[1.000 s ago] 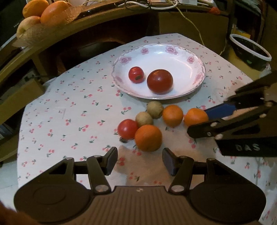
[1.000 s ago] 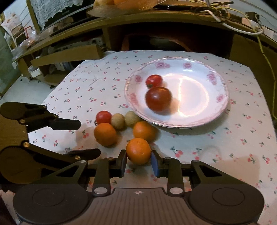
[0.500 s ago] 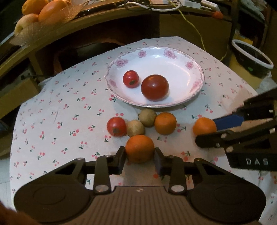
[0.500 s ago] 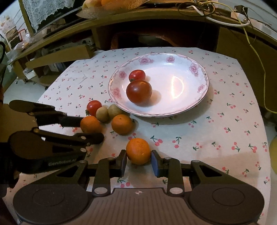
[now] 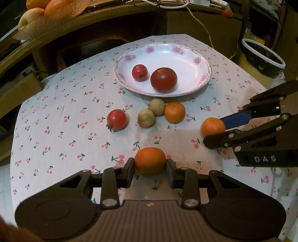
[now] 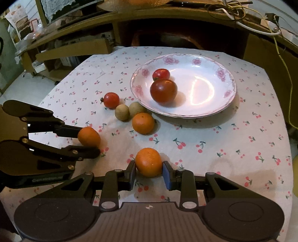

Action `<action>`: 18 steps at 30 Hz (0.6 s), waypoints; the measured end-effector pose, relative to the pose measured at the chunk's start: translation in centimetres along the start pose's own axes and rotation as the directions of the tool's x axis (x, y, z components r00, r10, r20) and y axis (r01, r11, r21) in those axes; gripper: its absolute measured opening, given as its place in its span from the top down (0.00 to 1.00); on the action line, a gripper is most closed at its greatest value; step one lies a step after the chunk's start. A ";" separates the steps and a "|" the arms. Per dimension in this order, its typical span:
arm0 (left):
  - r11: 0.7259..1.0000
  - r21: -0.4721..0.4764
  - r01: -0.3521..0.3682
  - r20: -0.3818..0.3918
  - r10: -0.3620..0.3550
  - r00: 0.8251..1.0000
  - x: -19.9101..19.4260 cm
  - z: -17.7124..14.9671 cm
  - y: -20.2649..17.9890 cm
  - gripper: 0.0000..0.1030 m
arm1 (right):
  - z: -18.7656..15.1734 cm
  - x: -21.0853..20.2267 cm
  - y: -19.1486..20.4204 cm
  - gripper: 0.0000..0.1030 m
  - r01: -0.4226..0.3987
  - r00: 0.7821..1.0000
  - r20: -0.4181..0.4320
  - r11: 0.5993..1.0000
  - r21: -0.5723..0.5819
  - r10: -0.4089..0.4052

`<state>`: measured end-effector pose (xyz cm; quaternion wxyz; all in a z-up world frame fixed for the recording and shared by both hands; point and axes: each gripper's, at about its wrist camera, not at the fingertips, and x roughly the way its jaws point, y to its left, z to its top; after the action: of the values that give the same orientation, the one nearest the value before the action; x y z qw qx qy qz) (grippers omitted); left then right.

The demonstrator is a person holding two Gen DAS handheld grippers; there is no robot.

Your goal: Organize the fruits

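Left gripper clamps my orange above the tablecloth | right gripper clamps a second orange | plate ahead holds two tomatoes | judgement: squeeze lightly, carry level, release gently.

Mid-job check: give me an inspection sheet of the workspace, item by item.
Surface: table under a cherry-print cloth.
Job's things: plate holds a small tomato and a big tomato. On the cloth: a third tomato, two brown fruits, one loose orange.
Clutter: nothing seen on the cloth.
Grippers: left tongs shut on left orange; right tongs shut on right orange.
Cables: white and yellow cables on the shelf behind.
Surroundings: fruit basket on shelf, black bin.
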<state>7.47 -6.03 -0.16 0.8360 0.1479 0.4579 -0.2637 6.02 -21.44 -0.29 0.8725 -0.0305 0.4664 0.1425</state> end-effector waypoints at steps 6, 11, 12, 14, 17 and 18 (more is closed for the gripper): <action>1.000 0.006 -0.015 0.011 0.015 1.000 0.1 -0.2 0.1 0.52 | 0.1 0.2 -0.1 0.66 -0.001 1.000 0.004 1.000 0.005 0.001; 1.000 0.007 -0.024 0.022 0.024 0.999 0.2 0.0 -0.1 0.50 | 0.2 0.1 0.1 0.65 0.004 1.000 0.003 1.000 -0.003 -0.004; 1.000 0.008 -0.026 0.024 0.026 0.999 0.2 0.0 -0.1 0.51 | 0.1 0.1 0.1 0.65 0.005 1.000 0.003 1.000 -0.005 -0.005; 1.000 0.012 -0.028 0.023 0.027 0.999 0.2 0.0 -0.3 0.55 | 0.2 0.1 0.2 0.66 0.009 1.000 -0.001 1.000 -0.012 -0.009; 0.999 0.028 -0.024 0.019 0.023 1.000 0.2 0.2 -0.7 0.61 | 0.1 0.0 0.4 0.69 0.019 1.000 -0.002 1.000 -0.025 -0.019; 0.999 0.039 -0.029 0.020 0.028 0.999 0.2 0.2 -0.8 0.61 | 0.1 0.0 0.5 0.69 0.025 1.000 0.000 0.999 -0.032 -0.025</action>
<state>7.20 -6.88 -0.23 0.8411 0.1682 0.4424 -0.2620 5.95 -20.93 -0.24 0.8735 -0.0505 0.4638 0.1391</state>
